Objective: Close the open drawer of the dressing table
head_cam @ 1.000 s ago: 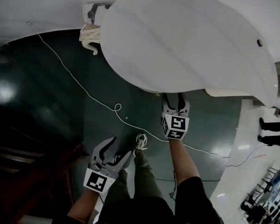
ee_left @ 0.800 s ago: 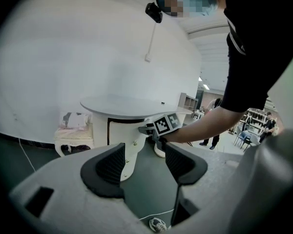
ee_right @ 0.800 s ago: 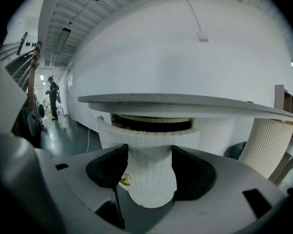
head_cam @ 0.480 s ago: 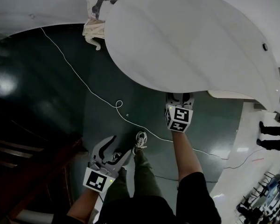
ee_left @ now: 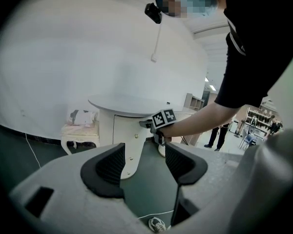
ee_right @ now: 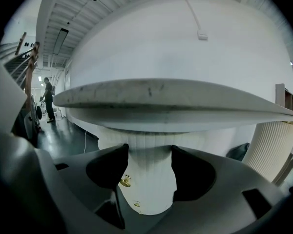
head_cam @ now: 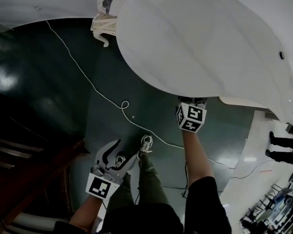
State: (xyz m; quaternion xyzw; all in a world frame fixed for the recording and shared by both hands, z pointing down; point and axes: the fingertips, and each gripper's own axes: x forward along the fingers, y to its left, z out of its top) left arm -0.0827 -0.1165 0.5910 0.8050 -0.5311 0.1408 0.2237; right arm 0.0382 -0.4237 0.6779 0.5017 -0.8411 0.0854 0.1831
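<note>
The white dressing table [head_cam: 200,38] fills the upper right of the head view. My right gripper [head_cam: 192,100] reaches under the top's front edge, with only its marker cube fully showing there. In the right gripper view its jaws stand open [ee_right: 147,167] close before the fluted white front [ee_right: 149,150], which carries small gold knobs [ee_right: 124,182]. In the left gripper view the right gripper's cube [ee_left: 163,118] sits at the table's front [ee_left: 122,130], just below the top. How far the drawer stands out is hidden. My left gripper [head_cam: 112,157] hangs low over the floor, open and empty.
A white cable [head_cam: 88,82] snakes across the dark floor. A small cushioned stool [head_cam: 105,21] stands left of the table, dark wooden stairs [head_cam: 34,169] at the lower left. My shoe [head_cam: 146,143] is between the grippers. People stand at the far right [head_cam: 278,143].
The right gripper has moved forward towards the table, so its jaws have slid under the top's edge. The left gripper has stayed almost still.
</note>
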